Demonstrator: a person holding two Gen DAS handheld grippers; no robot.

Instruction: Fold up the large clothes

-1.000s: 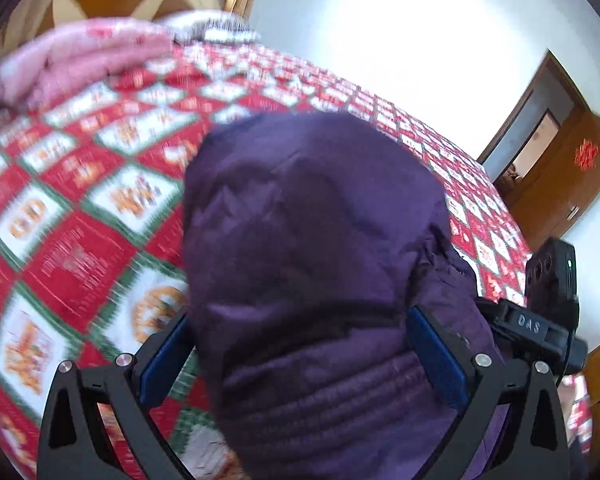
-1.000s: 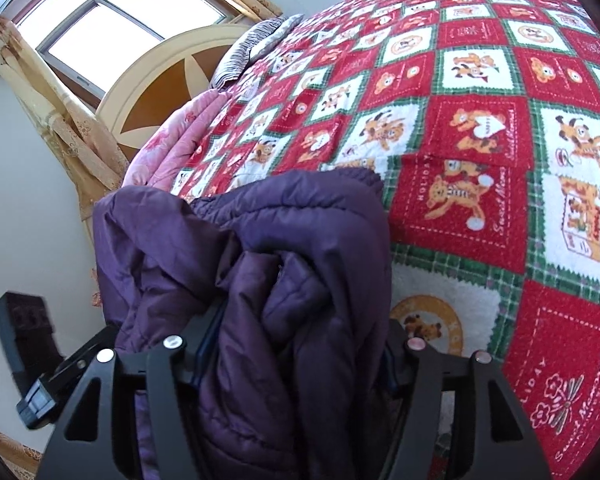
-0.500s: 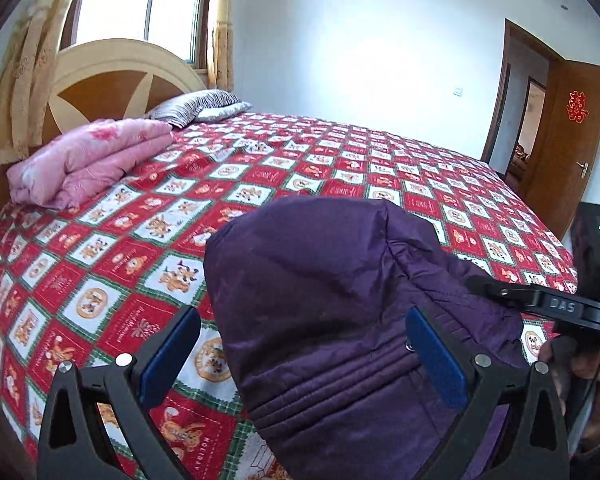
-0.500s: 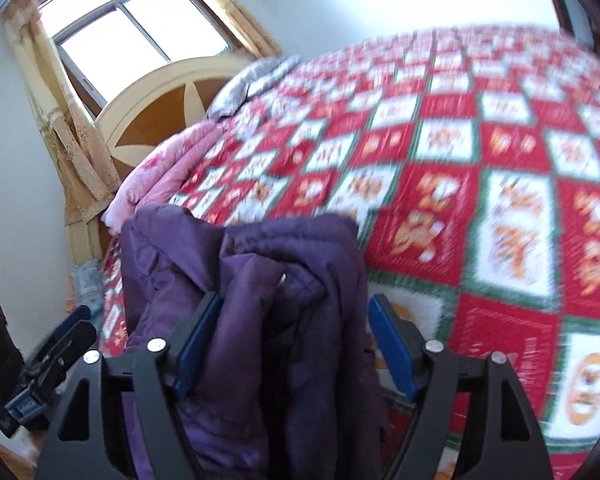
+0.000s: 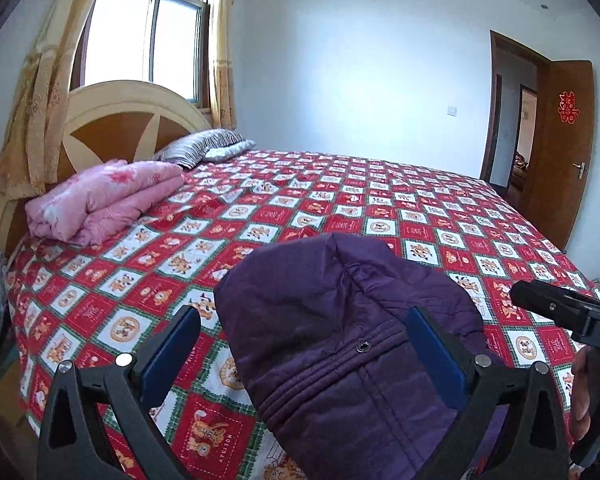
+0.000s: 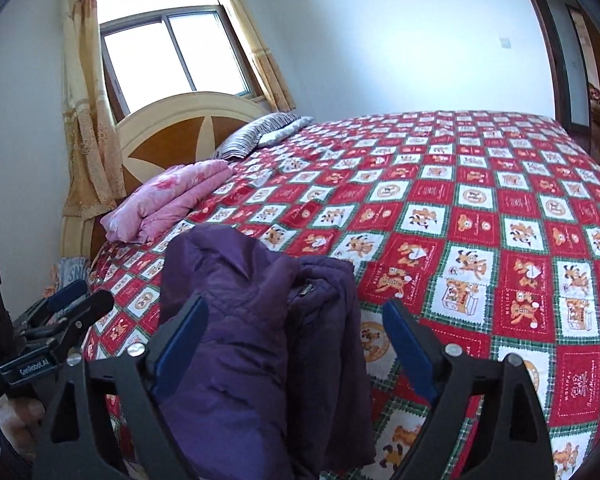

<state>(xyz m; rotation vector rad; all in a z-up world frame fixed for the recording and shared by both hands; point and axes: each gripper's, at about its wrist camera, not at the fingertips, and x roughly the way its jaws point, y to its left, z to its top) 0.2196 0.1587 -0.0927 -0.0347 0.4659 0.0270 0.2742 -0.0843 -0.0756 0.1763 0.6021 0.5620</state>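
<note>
A folded purple padded jacket [image 5: 320, 272] lies on the red patchwork bedspread [image 5: 340, 200] near the bed's front edge. My left gripper [image 5: 302, 316] stands wide open over the jacket's snap-button end, its left pad clear of the cloth. In the right wrist view the jacket [image 6: 228, 280] shows its stacked folded layers. My right gripper [image 6: 296, 302] straddles them with its jaws opening; the right pad is off the cloth and the left pad sits beside it. Each gripper shows in the other's view: the right gripper [image 5: 560, 316] and the left gripper [image 6: 60, 320], held in a hand.
A folded pink quilt [image 5: 104, 200] and a striped pillow [image 5: 204, 148] lie by the rounded headboard [image 5: 120, 120] under the window. Red patchwork bedspread [image 6: 480, 220] stretches beyond the jacket. A wooden door [image 5: 560, 152] stands open at the far right.
Both grippers rose and drew back from the jacket, tilting up to show the room. The right jaws spread apart and let go of the folded layers; the jacket stayed on the bed.
</note>
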